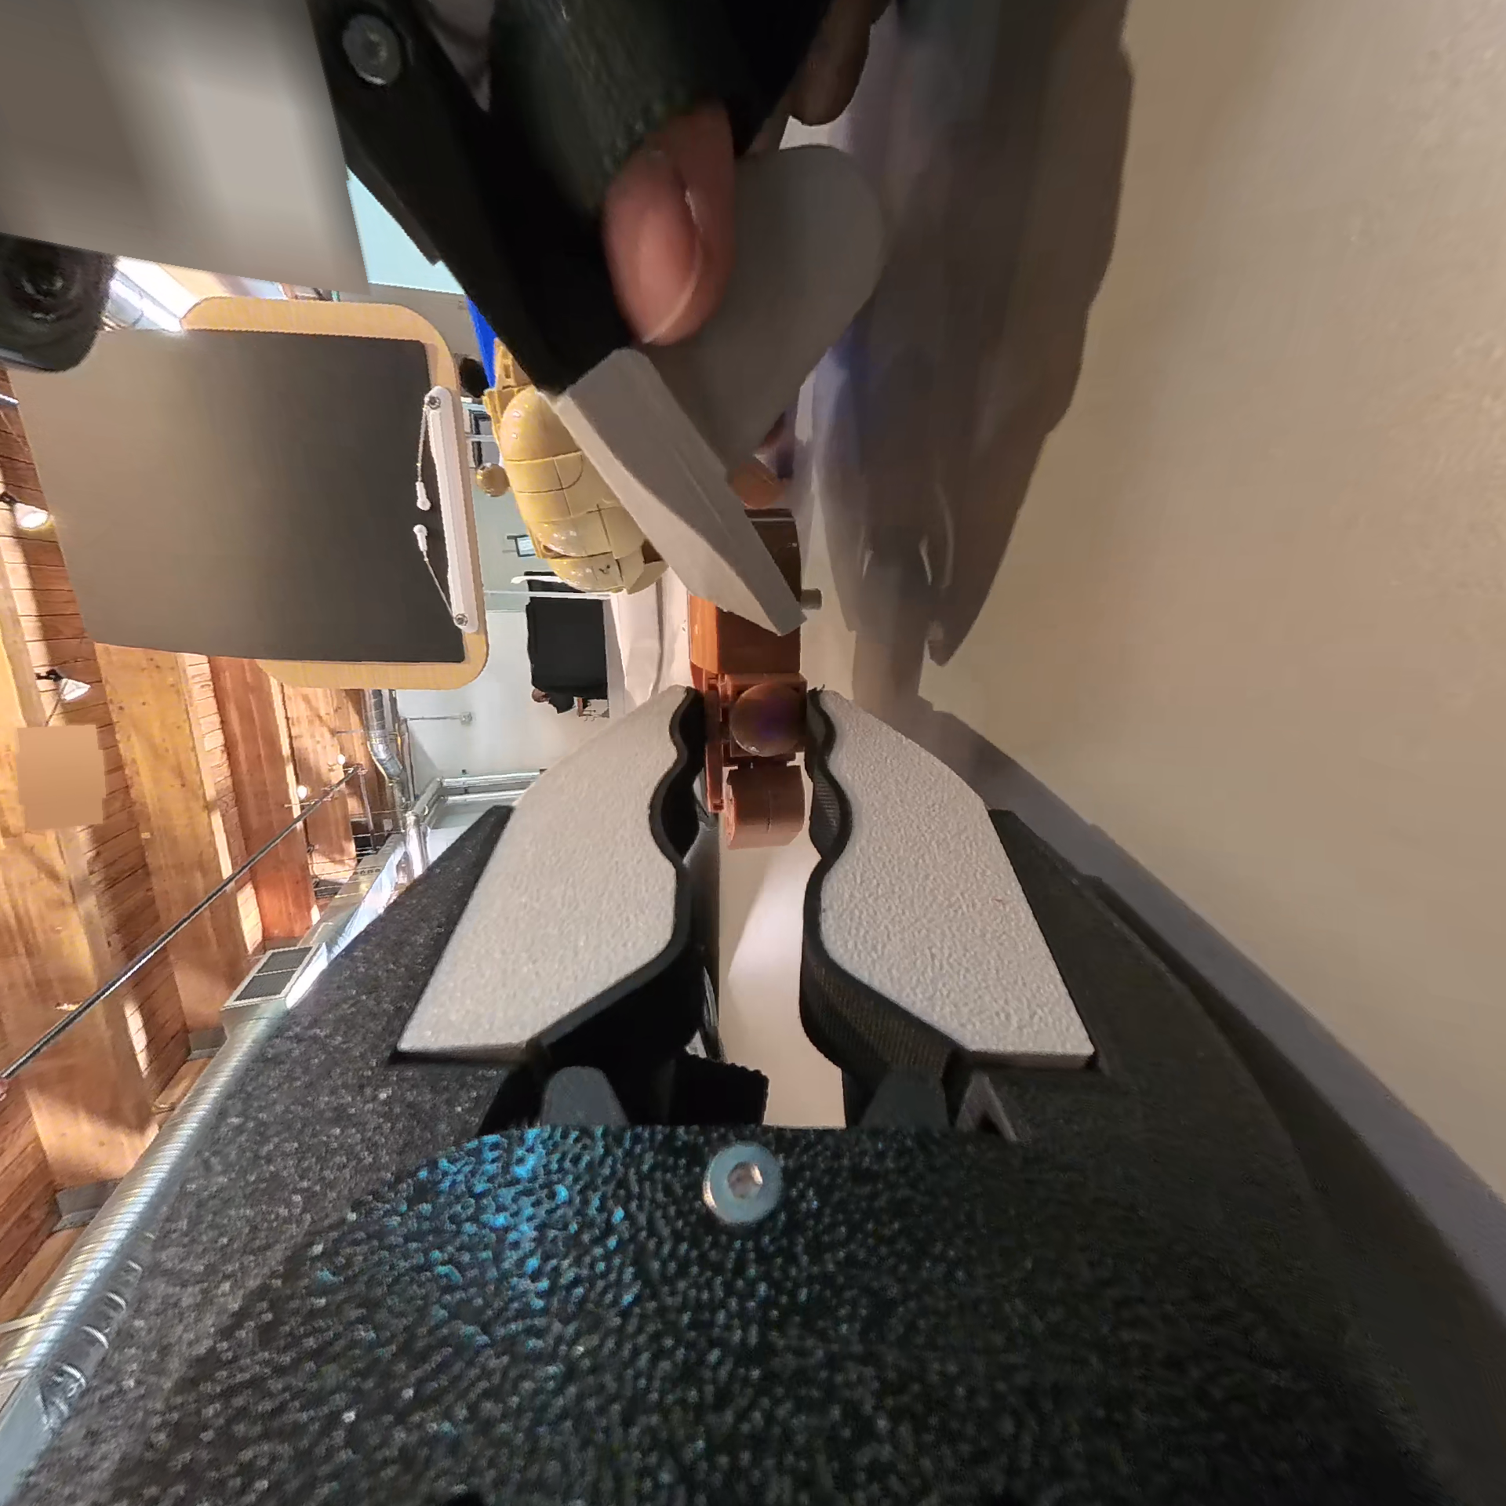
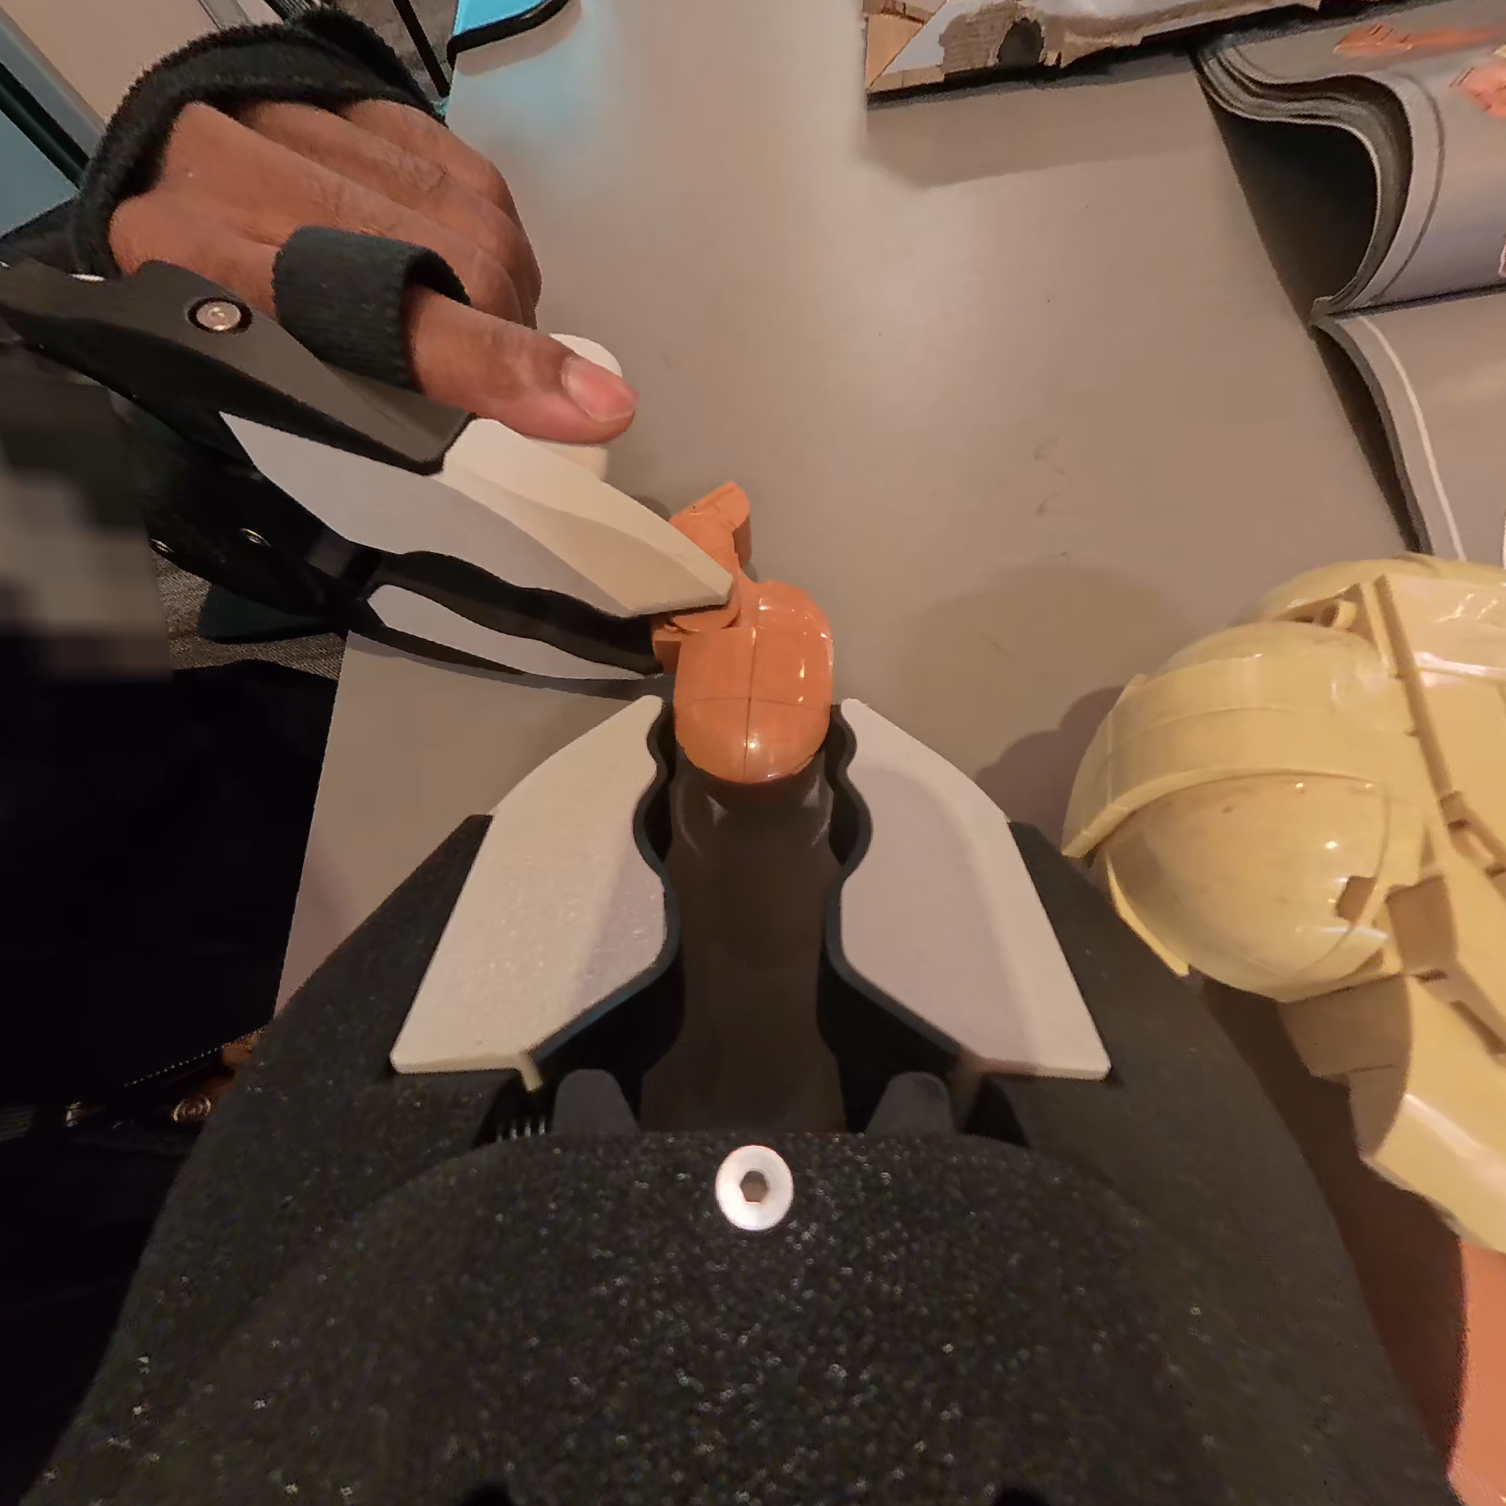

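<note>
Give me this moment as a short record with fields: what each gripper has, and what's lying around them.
left gripper: closed on the jointed end of the orange brick-built piece, both pads against it
right gripper: closed on the rounded end of the same piece
surface: grey table
to the right: tan brick-built model
far right edge: open booklet
hand: on the left gripper's handle

Both wrist cameras are looking forward along their jaws, close up; the left view is rolled sideways, and both are sharing the orange toy piece above the grey worktop.
</note>
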A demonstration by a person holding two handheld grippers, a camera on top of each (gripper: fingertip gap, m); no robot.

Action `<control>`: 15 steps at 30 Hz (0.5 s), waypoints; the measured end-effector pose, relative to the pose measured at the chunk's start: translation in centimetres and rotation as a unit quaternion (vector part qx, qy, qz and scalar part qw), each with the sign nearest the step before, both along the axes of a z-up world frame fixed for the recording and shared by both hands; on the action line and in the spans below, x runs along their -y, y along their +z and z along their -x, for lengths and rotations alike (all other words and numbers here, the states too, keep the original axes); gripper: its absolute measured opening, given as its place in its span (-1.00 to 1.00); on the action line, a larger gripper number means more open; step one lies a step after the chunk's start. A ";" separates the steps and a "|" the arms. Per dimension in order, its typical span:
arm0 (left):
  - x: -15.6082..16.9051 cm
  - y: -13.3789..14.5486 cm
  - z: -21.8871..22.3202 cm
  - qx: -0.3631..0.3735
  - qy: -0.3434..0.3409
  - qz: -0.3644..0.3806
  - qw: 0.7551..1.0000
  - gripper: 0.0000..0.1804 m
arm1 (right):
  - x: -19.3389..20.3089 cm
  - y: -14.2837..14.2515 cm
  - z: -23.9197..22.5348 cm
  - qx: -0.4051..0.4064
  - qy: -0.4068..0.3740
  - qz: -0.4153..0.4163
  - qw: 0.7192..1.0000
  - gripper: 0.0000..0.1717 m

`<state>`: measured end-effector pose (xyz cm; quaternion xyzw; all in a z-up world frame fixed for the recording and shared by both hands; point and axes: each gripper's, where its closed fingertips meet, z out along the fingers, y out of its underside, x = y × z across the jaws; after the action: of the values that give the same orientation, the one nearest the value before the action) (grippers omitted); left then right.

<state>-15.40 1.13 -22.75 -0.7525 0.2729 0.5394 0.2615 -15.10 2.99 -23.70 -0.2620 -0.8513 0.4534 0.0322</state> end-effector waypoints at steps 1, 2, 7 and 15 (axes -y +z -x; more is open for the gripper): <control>0.0 0.1 0.0 -0.002 0.000 -0.002 1.000 -0.74 | 0.0 0.1 0.0 0.000 -0.001 0.002 1.000 -0.59; 0.0 0.2 0.0 -0.004 0.001 -0.002 1.000 -0.74 | 0.0 0.1 0.0 -0.002 -0.002 0.004 1.000 -0.59; 0.1 0.5 0.1 -0.016 0.001 -0.010 1.000 -0.74 | 0.0 0.4 0.1 -0.003 -0.007 0.011 1.000 -0.59; 0.1 0.8 0.2 -0.036 -0.004 -0.014 0.999 -0.75 | 0.0 0.5 0.2 -0.007 -0.010 0.014 1.000 -0.59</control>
<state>-15.60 1.01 -22.00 -0.7280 0.2775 0.5685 0.2642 -15.33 2.97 -23.18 -0.2683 -0.8418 0.4669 0.0387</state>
